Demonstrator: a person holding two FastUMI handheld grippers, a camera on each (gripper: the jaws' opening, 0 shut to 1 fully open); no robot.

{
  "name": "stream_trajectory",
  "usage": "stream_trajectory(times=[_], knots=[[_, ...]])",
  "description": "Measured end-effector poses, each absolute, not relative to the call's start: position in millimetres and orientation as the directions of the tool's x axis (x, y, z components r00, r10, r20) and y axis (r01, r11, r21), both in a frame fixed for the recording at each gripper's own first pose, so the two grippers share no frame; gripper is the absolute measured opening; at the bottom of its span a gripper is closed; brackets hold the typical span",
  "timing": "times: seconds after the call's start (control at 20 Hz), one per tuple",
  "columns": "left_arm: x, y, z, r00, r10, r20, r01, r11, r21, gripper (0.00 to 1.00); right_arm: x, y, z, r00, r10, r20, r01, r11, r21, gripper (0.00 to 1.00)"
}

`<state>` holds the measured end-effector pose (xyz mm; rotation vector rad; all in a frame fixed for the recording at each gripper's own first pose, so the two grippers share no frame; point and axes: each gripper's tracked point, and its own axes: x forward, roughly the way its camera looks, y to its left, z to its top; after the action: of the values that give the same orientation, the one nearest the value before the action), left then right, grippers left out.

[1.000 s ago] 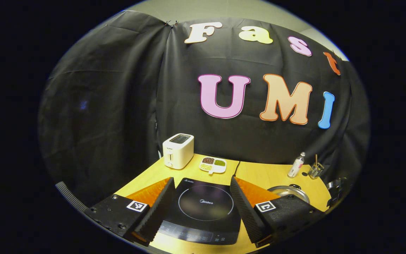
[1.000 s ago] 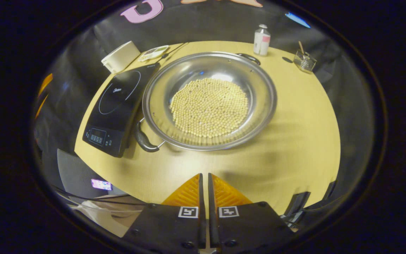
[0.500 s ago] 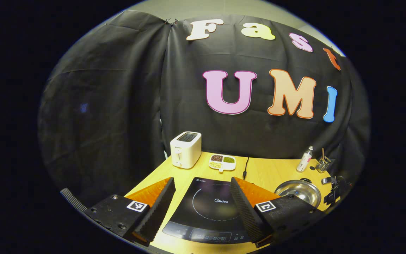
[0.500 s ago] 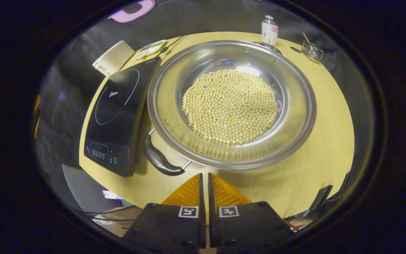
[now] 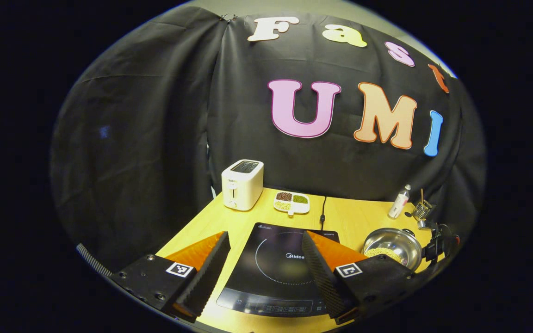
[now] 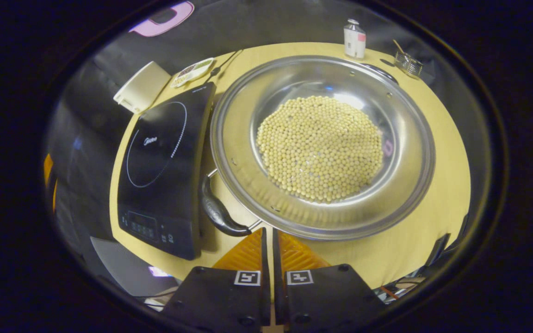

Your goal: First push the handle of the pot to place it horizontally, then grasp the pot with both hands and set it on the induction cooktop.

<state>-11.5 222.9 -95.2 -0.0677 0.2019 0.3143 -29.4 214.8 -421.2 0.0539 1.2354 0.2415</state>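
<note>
Here is the right gripper (image 6: 269, 233) low over the front of the table (image 6: 437, 138), its two fingers pressed together with nothing between them, their tips just at the near rim of the pot (image 6: 398, 185) and close beside the dark handle (image 6: 218, 213); that handle sticks out from the pot's near-left side, lying in the gap between pot and cooktop (image 6: 160, 162); the pot itself sits on the table directly right of the cooktop, its rim almost touching the cooktop's edge, and it holds a heap of pale beans (image 6: 319, 148); a second handle (image 6: 380, 71) shows at the far rim.

Over to the left gripper (image 5: 266, 252); its fingers stand wide apart, holding nothing, hovering above the near side of the cooktop (image 5: 275, 273); in the left gripper view the pot (image 5: 393, 245) is off to the right; behind, along the cloth wall, a white toaster (image 5: 242, 184), a small divided dish (image 5: 292, 202) of beans, a bottle (image 5: 399, 201) and a little glass holder (image 5: 423, 210) with a stick in it; a cord (image 5: 323, 210) runs back from the cooktop.
</note>
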Motion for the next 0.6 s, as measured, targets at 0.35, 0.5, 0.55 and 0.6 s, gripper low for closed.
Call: stream_trajectory(times=[0.35,0.5,0.55,0.6], knots=[[-5,230,-103,0.940,0.258,-0.225,-0.273,0.961,-0.037,0.96,1,262,-420,0.388,0.247,-0.888,-0.041,0.967,0.251,0.00],[-3,232,-105,0.943,0.238,-0.232,-0.253,0.967,-0.034,0.96,13,275,-419,0.413,0.245,-0.877,0.035,0.958,0.284,0.00],[-1,232,-107,0.944,0.232,-0.234,-0.245,0.969,-0.031,0.96,18,282,-419,0.424,0.245,-0.872,0.063,0.952,0.298,0.05],[0,232,-108,0.945,0.226,-0.238,-0.239,0.971,-0.029,0.96,22,287,-418,0.437,0.246,-0.865,0.085,0.946,0.313,0.05]])
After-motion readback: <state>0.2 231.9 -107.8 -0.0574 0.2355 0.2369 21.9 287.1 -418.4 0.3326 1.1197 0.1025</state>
